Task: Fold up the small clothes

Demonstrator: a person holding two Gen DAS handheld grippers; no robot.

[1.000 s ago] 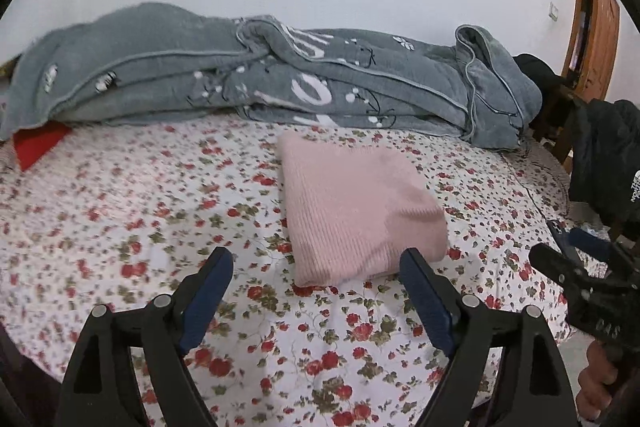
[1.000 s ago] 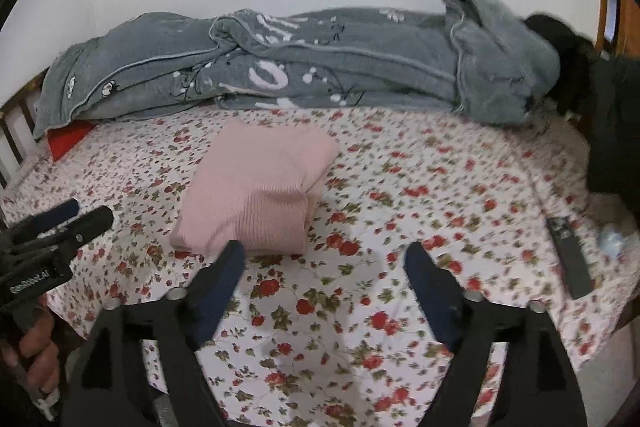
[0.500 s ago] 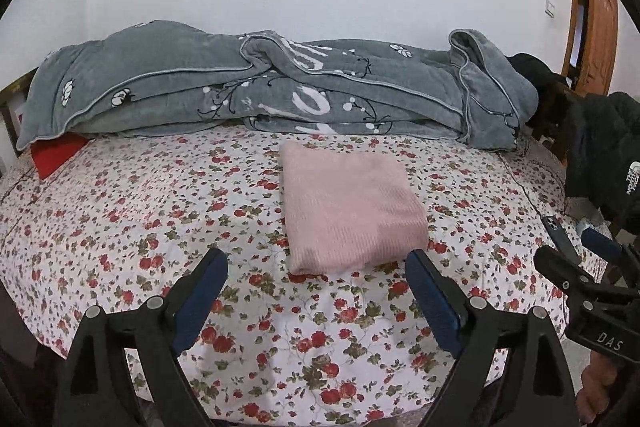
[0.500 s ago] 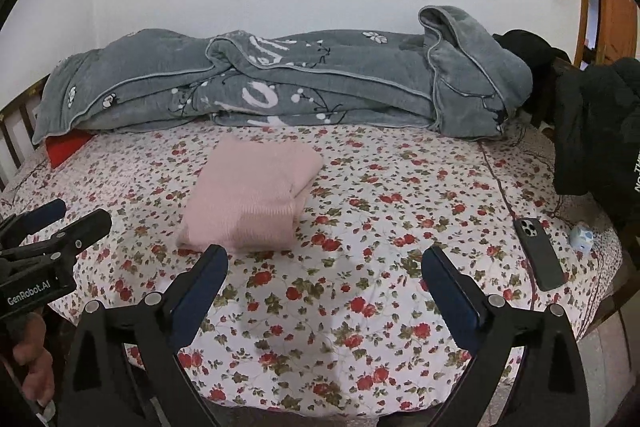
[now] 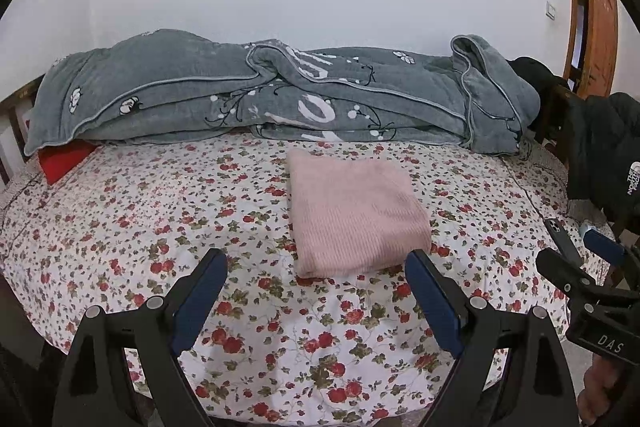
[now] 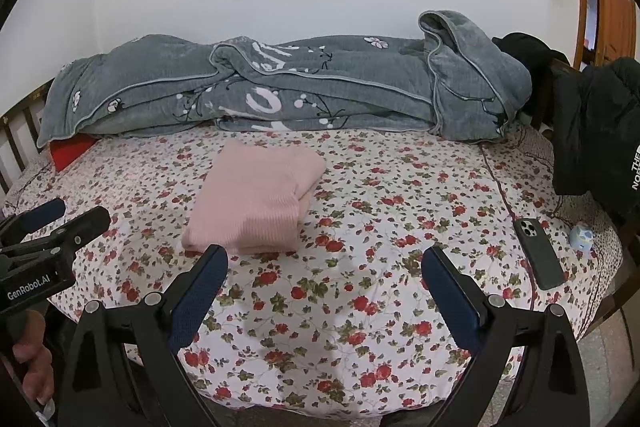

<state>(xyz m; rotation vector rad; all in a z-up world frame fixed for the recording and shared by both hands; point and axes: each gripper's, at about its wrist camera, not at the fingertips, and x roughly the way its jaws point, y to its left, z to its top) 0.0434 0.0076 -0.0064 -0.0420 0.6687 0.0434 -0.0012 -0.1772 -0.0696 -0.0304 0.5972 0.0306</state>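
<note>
Item: pink garment (image 5: pixel 352 215), folded, on floral bed (image 5: pixel 160 211). Your left gripper (image 5: pixel 316 291) and right gripper (image 6: pixel 324 287): spread, empty. Risk: snagging its near edge would undo the fold.

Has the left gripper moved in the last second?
Yes. The left gripper has backed away from the bed: the pink folded garment and grey blanket now look smaller and farther off.

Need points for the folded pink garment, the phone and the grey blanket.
folded pink garment (image 5: pixel 352 211), left wrist view, middle of its top face.
phone (image 6: pixel 538 253), right wrist view, middle of its dark back.
grey blanket (image 6: pixel 360 83), right wrist view, middle of the bundle by the wall.
</note>
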